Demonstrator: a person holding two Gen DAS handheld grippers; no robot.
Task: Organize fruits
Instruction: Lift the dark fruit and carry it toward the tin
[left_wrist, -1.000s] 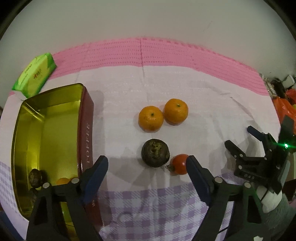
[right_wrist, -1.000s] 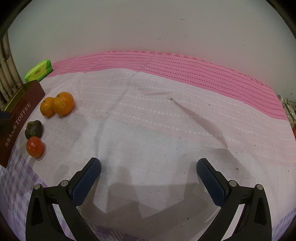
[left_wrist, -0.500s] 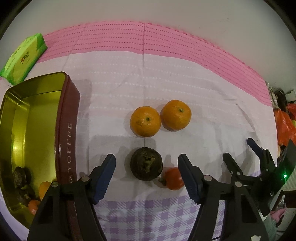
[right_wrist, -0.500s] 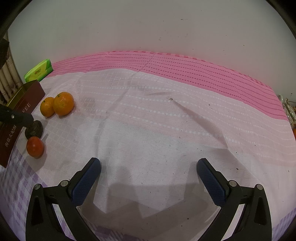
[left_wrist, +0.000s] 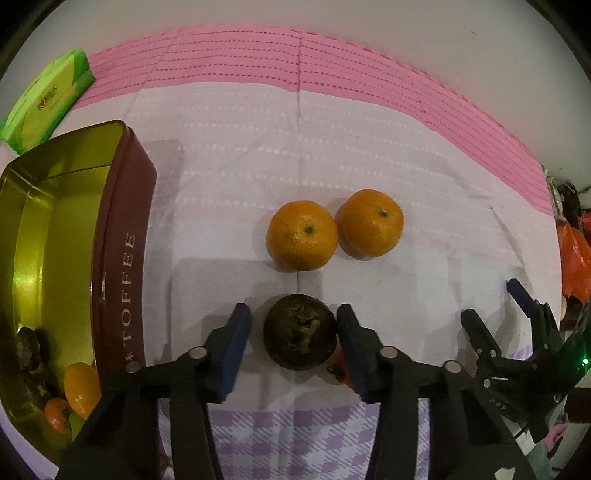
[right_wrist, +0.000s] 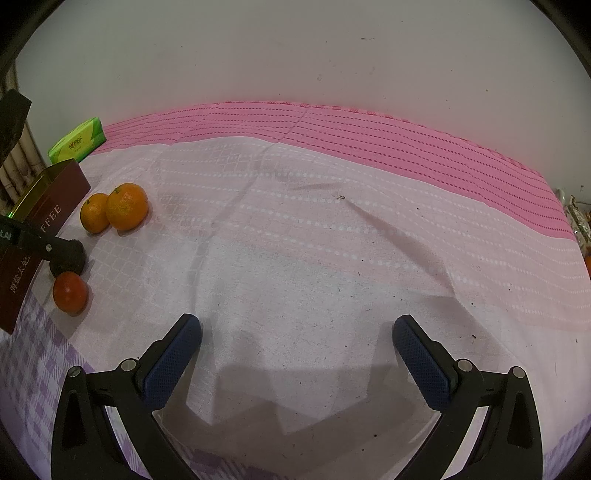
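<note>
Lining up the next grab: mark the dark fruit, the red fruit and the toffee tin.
dark fruit (left_wrist: 300, 331), left wrist view, top face.
red fruit (right_wrist: 70, 292), right wrist view, middle.
toffee tin (left_wrist: 123, 280), left wrist view, lettered side wall.

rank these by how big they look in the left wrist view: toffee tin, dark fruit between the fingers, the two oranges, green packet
1. toffee tin, largest by far, though nearest the camera.
2. green packet, partly cut off at the edge.
3. dark fruit and the two oranges: all three look about alike, and the dark fruit sits closer, so no ranking among them.
</note>
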